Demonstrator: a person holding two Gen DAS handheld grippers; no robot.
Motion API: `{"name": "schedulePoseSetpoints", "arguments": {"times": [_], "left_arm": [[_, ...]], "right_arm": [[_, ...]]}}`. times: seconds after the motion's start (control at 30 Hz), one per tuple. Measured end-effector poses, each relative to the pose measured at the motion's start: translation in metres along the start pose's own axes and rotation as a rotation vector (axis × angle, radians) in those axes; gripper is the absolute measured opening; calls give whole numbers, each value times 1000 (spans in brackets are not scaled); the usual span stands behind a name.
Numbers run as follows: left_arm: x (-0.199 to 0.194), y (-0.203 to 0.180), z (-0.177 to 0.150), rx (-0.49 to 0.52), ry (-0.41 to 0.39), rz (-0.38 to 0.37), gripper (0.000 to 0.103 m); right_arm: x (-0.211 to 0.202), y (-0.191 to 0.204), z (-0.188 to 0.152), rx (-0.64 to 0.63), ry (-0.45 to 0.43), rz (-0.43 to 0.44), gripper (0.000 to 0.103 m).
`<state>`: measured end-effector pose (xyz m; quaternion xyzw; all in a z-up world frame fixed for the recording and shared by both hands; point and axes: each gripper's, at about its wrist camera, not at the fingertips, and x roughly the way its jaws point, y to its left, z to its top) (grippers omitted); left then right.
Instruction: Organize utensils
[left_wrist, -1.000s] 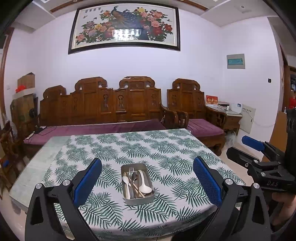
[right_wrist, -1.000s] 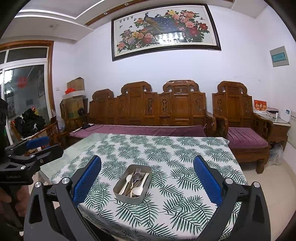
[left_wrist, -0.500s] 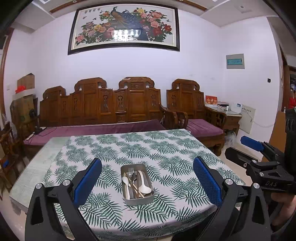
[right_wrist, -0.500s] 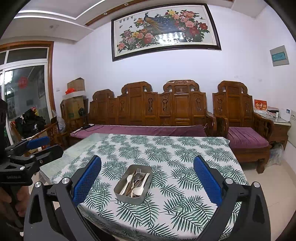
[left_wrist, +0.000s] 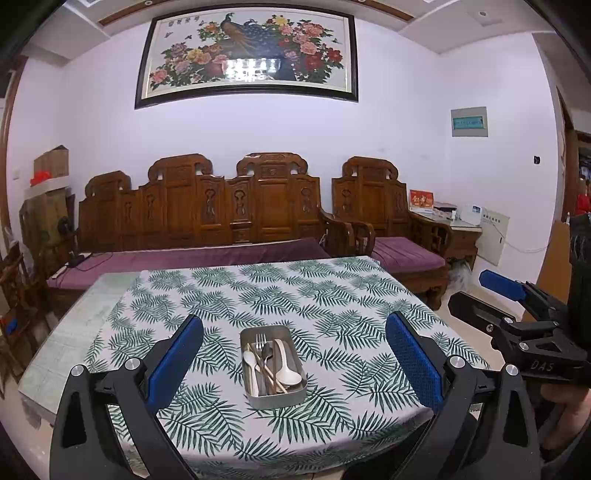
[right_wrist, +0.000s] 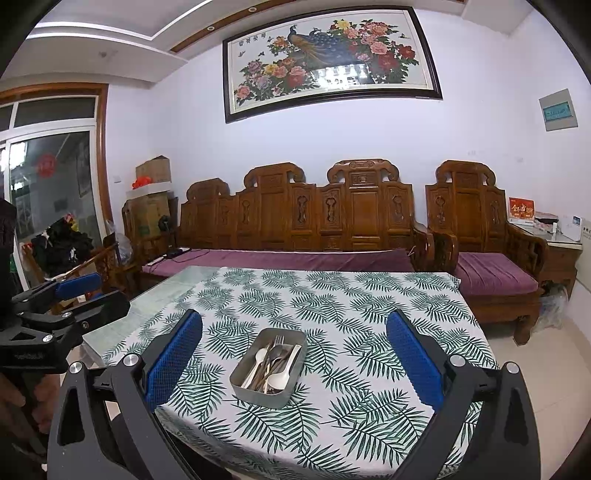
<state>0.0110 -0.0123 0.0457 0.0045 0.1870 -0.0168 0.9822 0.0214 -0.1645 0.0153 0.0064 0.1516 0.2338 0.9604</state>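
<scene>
We see a metal tray (left_wrist: 272, 397) on the leaf-print tablecloth (left_wrist: 332, 295), holding spoons (left_wrist: 286, 363), a fork (left_wrist: 261, 345) and chopsticks (left_wrist: 266, 367). Our left gripper (left_wrist: 293, 363) and right gripper (right_wrist: 293, 363) both hang spread wide, empty.

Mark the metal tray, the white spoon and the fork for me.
metal tray (left_wrist: 275, 401), left wrist view, on its near wall.
white spoon (left_wrist: 289, 377), left wrist view, on its bowl.
fork (left_wrist: 261, 340), left wrist view, on its prongs.

Green fern-leaf print on the white tablecloth (left_wrist: 332, 295), silver-grey tin (left_wrist: 275, 397), blue-padded black tools, purple cushions (right_wrist: 280, 258).
</scene>
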Motion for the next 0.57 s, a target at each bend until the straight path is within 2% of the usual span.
{"name": "schedulePoseSetpoints", "arguments": {"times": [0.57], "left_arm": [[1,-2,-1,-5,6,6,95]], "right_arm": [[1,3,2,2,1,4,100]]}}
